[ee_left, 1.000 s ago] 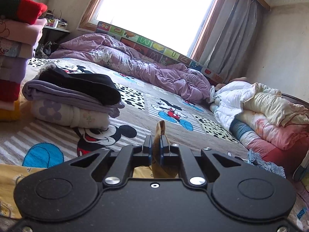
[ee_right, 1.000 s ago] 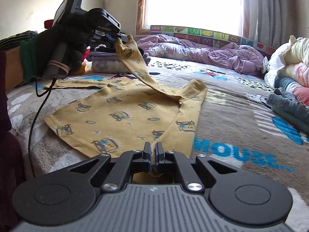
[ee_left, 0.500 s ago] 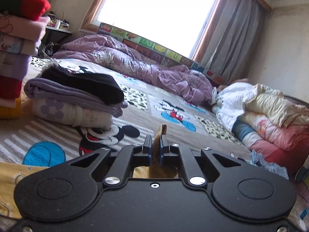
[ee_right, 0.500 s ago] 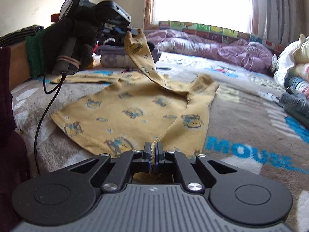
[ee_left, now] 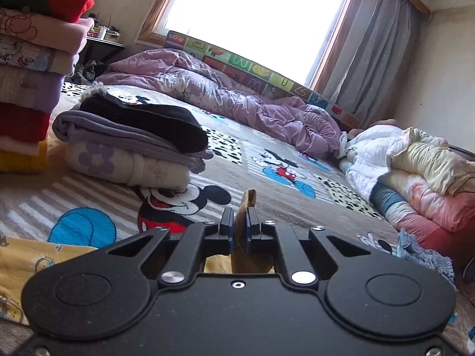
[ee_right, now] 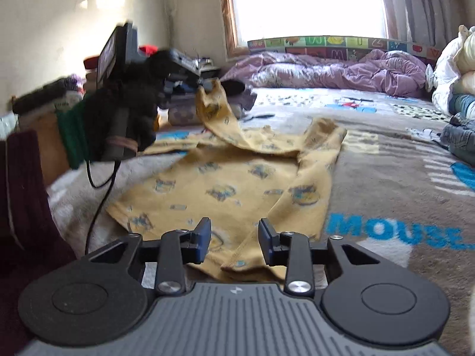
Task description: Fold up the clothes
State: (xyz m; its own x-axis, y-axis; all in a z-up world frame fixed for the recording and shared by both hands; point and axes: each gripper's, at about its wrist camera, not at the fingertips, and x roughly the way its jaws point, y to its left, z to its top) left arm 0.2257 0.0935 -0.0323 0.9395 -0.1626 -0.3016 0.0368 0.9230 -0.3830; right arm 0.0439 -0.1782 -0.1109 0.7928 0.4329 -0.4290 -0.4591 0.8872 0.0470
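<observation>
Right grip released, left grip kept on yellow garment.

The right gripper [ee_right: 234, 241] is now spread wide, where half a second ago it was pinched on the hem; the hem of the yellow garment [ee_right: 225, 187] lies slack between its fingers near the front edge of the bed [ee_right: 400, 160]. The left gripper [ee_left: 239, 228] is clamped on a lifted corner of that garment, raised toward the folded stack [ee_left: 130, 145]. One side of the fold is judged as laid; the left side is not yet set down.
</observation>
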